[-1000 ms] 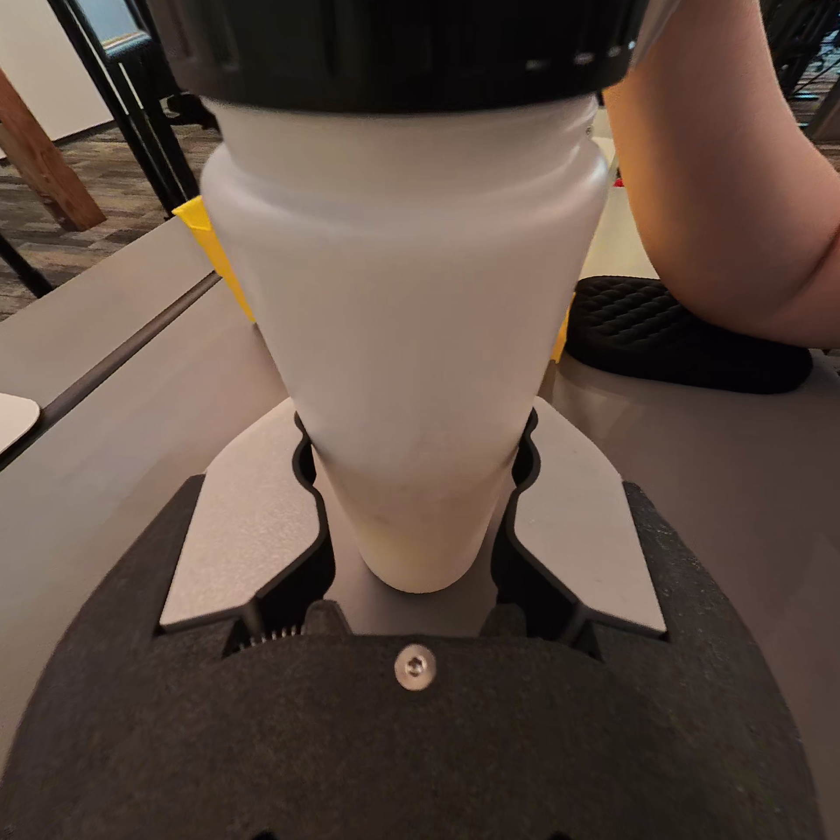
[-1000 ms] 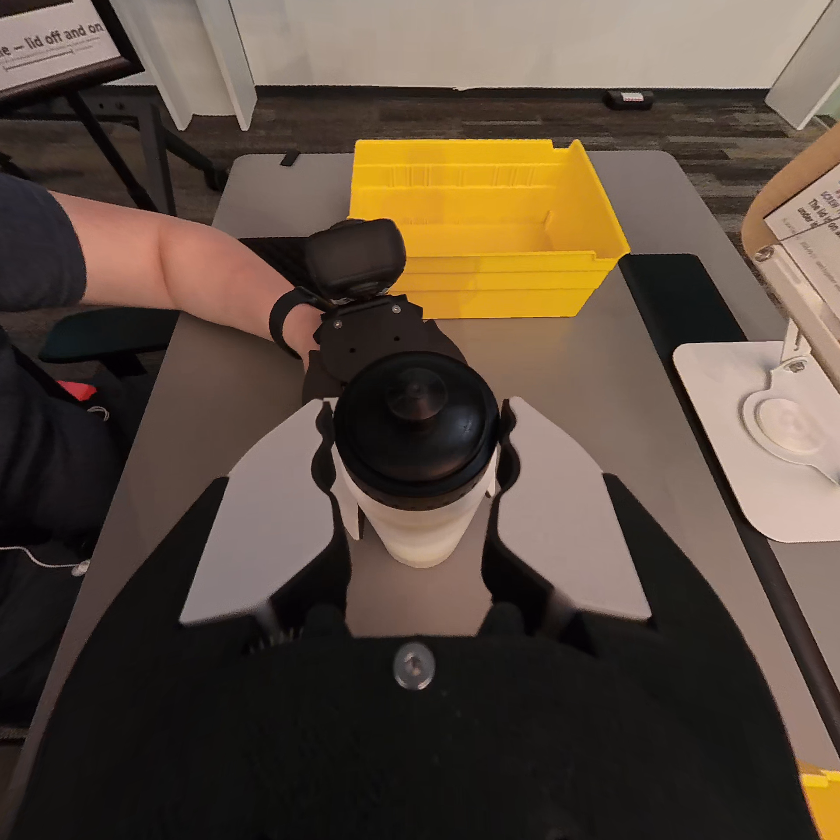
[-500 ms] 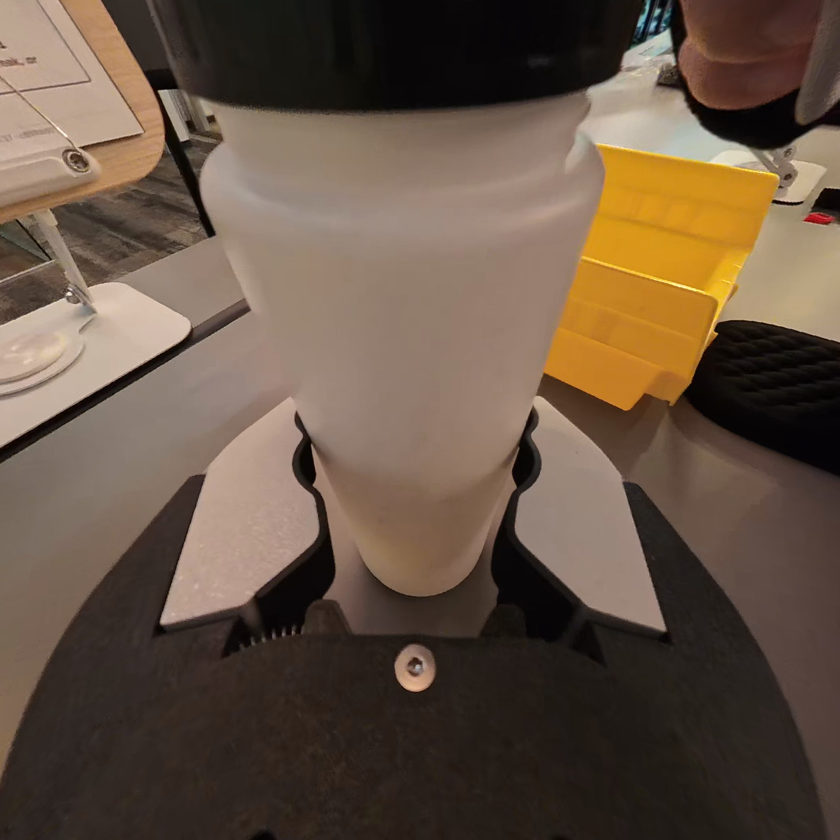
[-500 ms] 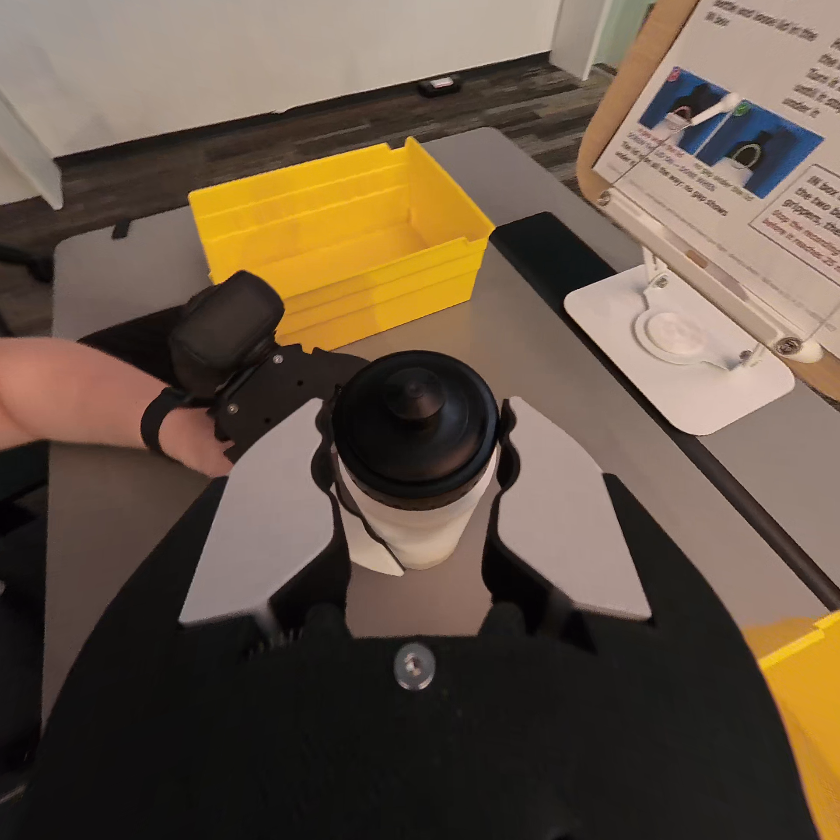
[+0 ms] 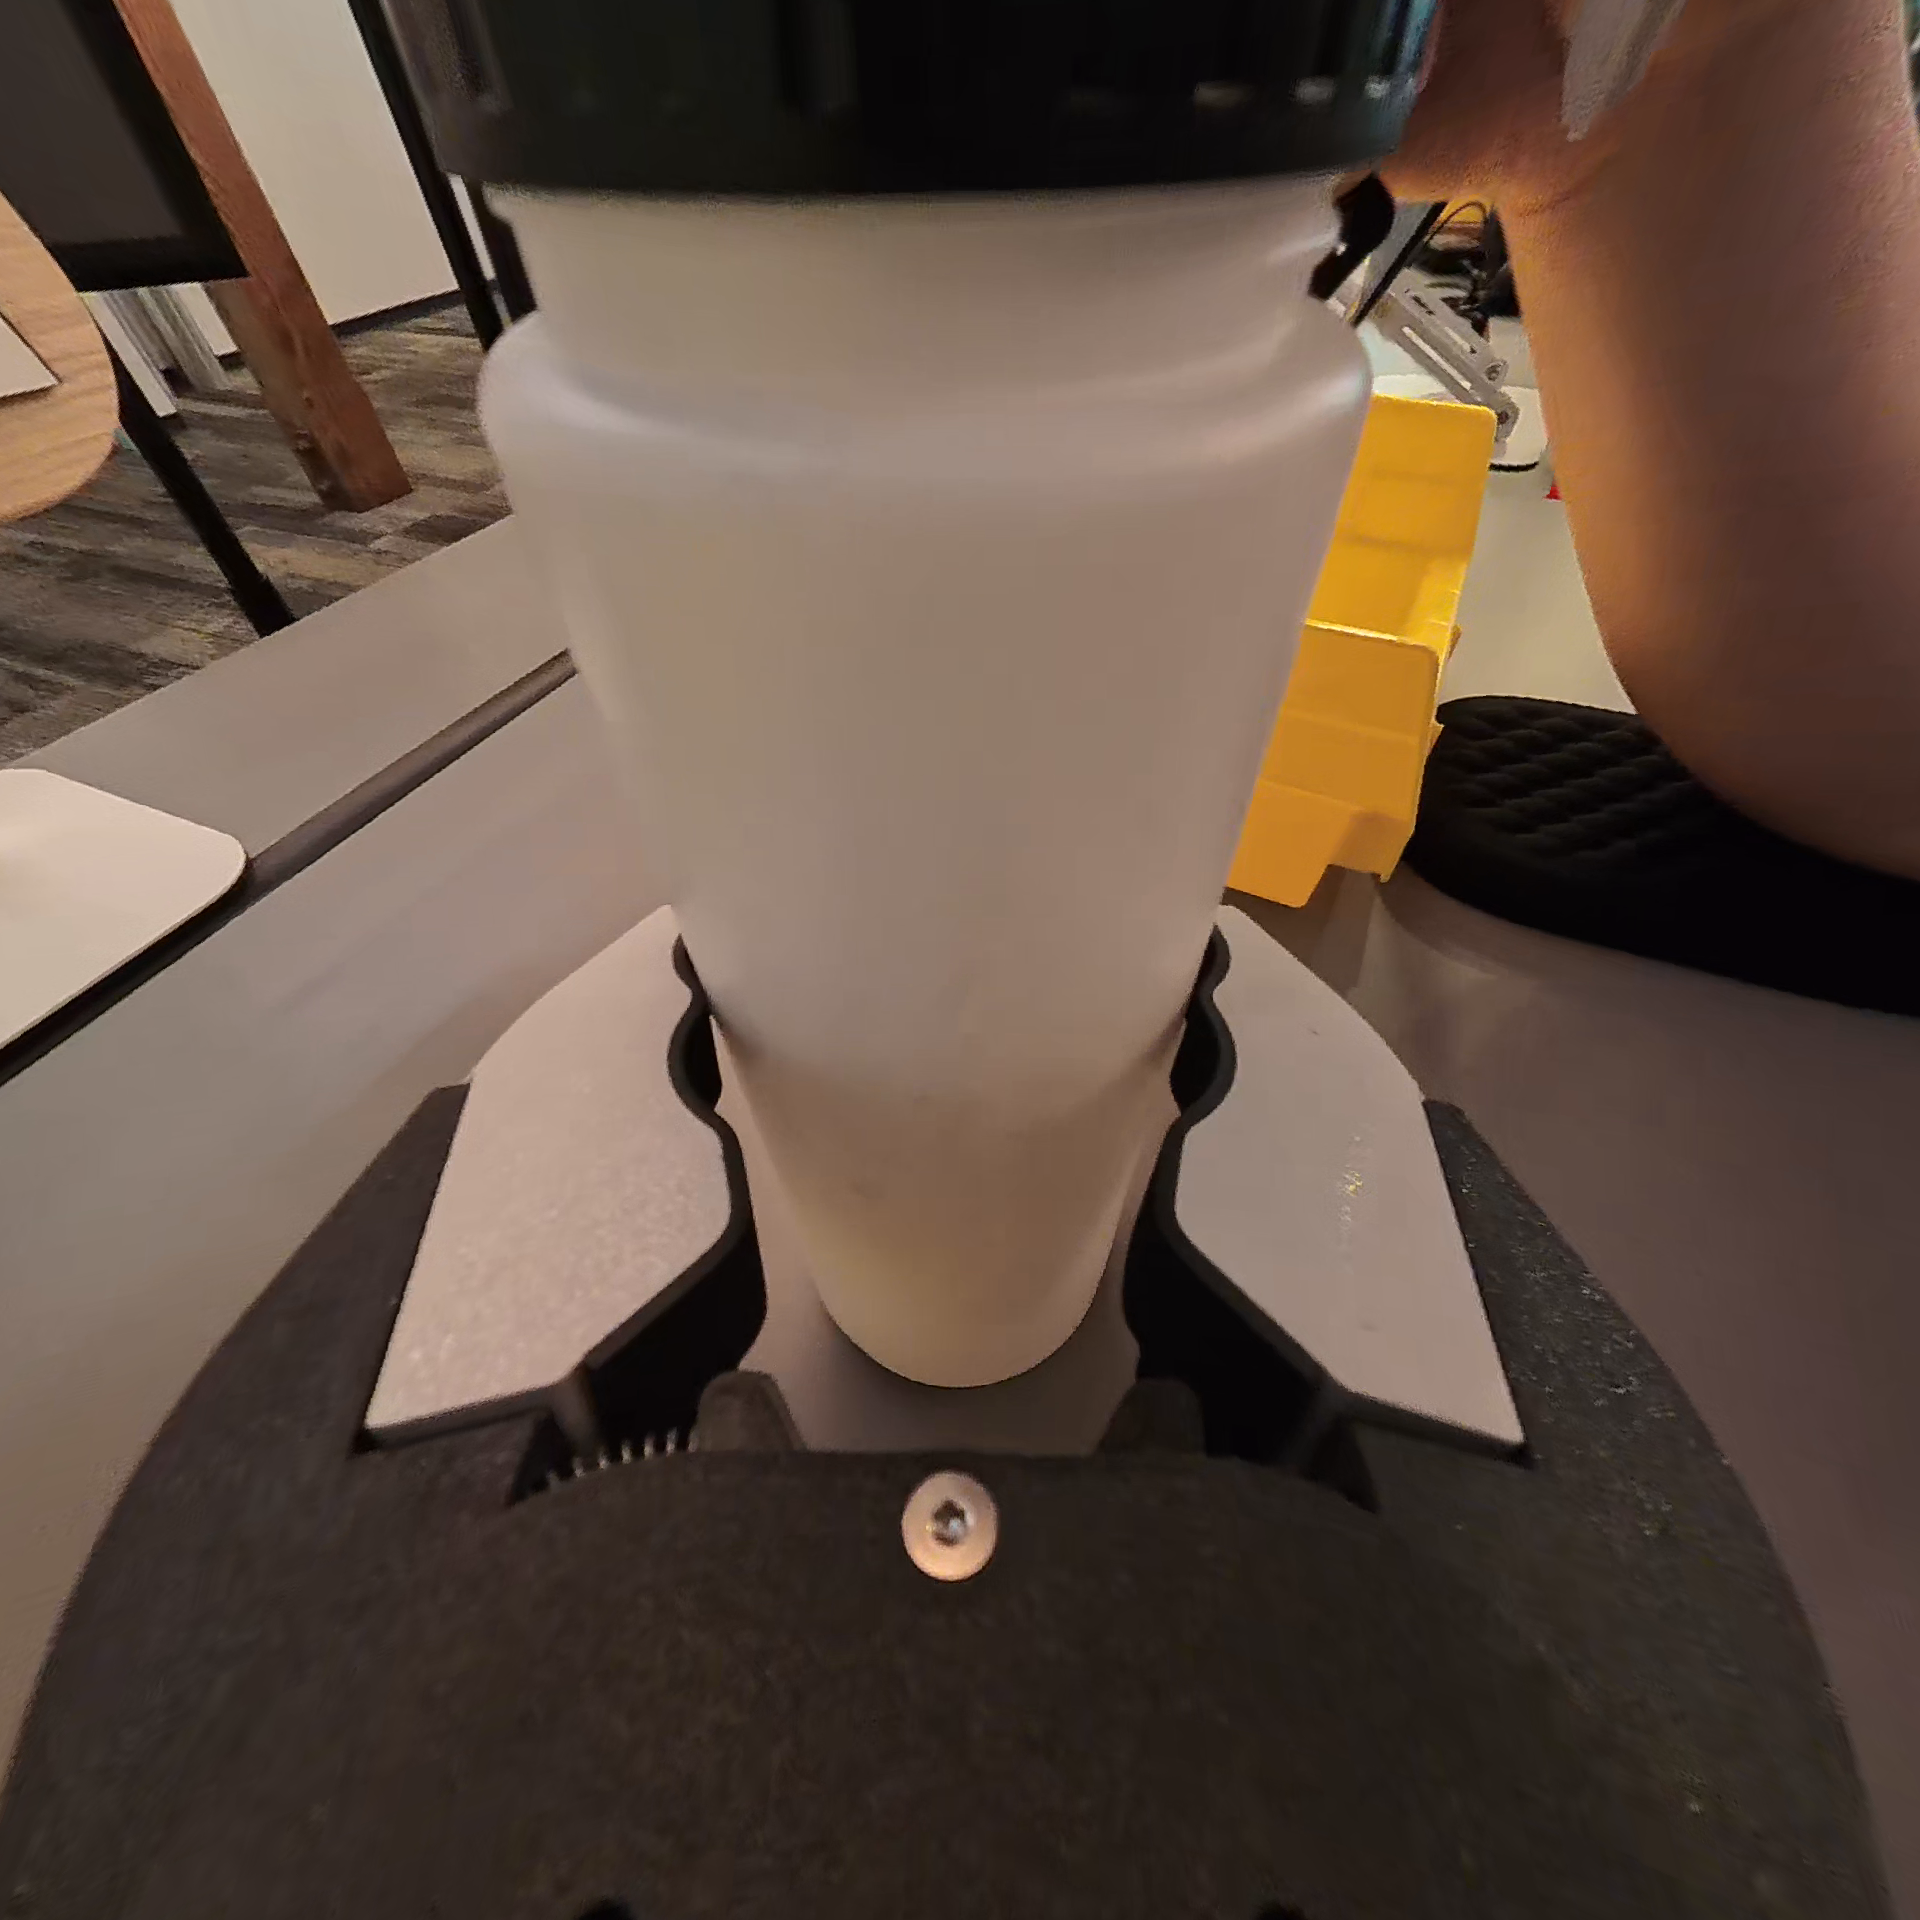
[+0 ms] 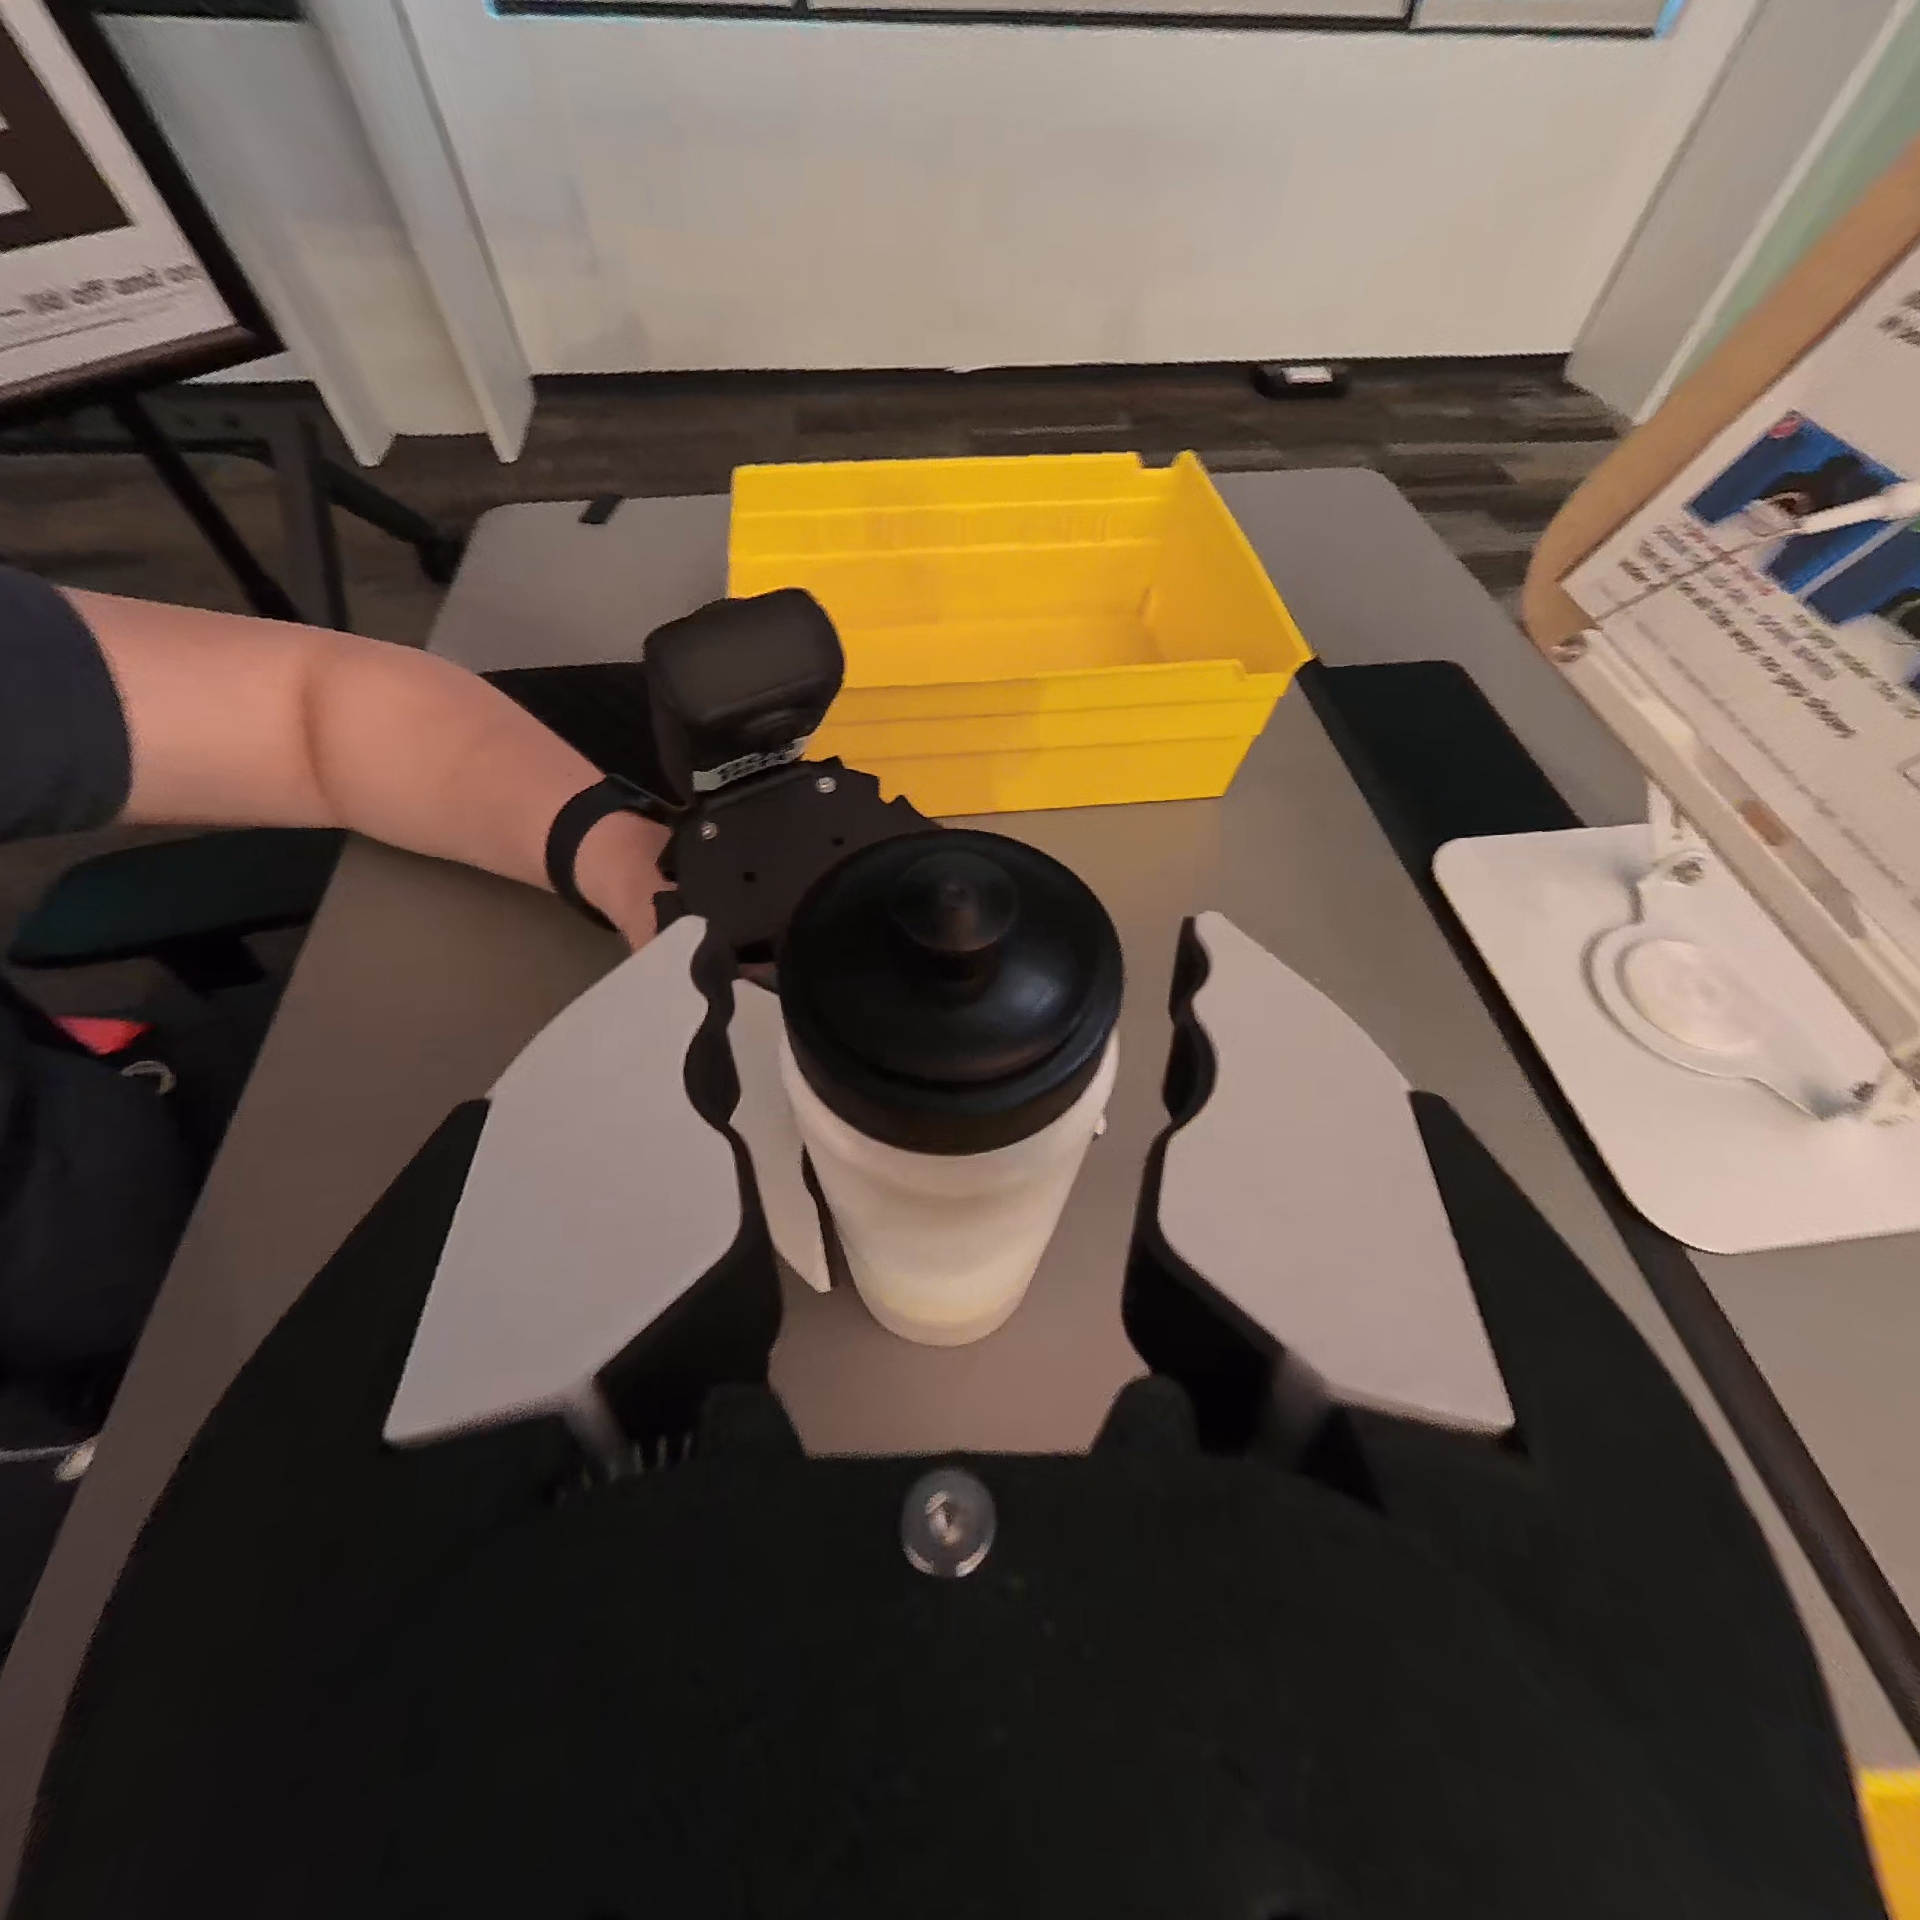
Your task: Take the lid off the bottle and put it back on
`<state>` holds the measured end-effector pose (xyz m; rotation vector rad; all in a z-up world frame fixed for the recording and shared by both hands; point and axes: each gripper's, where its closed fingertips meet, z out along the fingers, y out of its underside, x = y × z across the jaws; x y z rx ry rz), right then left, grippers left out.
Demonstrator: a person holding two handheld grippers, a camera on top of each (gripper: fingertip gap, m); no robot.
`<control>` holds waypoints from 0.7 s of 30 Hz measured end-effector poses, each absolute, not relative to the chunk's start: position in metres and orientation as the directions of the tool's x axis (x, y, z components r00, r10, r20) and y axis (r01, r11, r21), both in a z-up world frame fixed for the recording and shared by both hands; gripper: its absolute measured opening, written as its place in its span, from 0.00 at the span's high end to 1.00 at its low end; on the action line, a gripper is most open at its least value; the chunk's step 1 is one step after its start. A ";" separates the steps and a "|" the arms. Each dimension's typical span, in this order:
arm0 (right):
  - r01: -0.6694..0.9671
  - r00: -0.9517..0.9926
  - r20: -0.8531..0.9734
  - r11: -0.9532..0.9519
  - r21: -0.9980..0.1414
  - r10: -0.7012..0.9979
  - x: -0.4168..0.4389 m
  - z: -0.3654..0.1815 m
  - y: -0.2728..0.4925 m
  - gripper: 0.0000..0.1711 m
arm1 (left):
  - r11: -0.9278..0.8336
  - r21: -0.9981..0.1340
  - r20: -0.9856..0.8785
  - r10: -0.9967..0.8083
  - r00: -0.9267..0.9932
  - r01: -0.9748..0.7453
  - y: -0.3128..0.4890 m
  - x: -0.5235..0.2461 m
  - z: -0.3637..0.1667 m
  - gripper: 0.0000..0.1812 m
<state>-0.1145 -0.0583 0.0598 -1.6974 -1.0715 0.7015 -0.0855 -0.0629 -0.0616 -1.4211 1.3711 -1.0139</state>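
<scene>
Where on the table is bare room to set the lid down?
Bare table lies right of the bottle, between it, the yellow bin and the white stand base. Left of the bottle is crowded by the left tool.

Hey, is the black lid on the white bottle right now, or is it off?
On. The domed black lid sits squarely over the neck of the white plastic bottle, no gap showing. Whether it is screwed tight, cannot tell.

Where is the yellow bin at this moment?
In the right wrist view, the yellow bin sits on the grey table, beyond the white bottle with its black lid; in the left wrist view it shows right of the bottle.
</scene>
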 end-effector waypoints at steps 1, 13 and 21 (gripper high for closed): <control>0.351 0.422 0.019 -0.144 -0.925 0.906 -0.117 0.056 -0.061 0.52 | 0.007 -0.963 -0.022 -0.998 0.054 -0.271 -0.063 -0.085 -0.062 0.52; 0.386 0.586 0.044 -0.232 -0.893 0.809 -0.119 0.044 -0.042 0.59 | -0.038 -0.956 -0.029 -0.974 0.224 -0.290 -0.044 -0.091 -0.062 0.52; 0.332 0.758 0.077 -0.281 -0.901 0.648 -0.125 0.044 -0.029 0.59 | -0.065 -0.954 -0.035 -0.946 0.322 -0.293 -0.032 -0.099 -0.062 0.52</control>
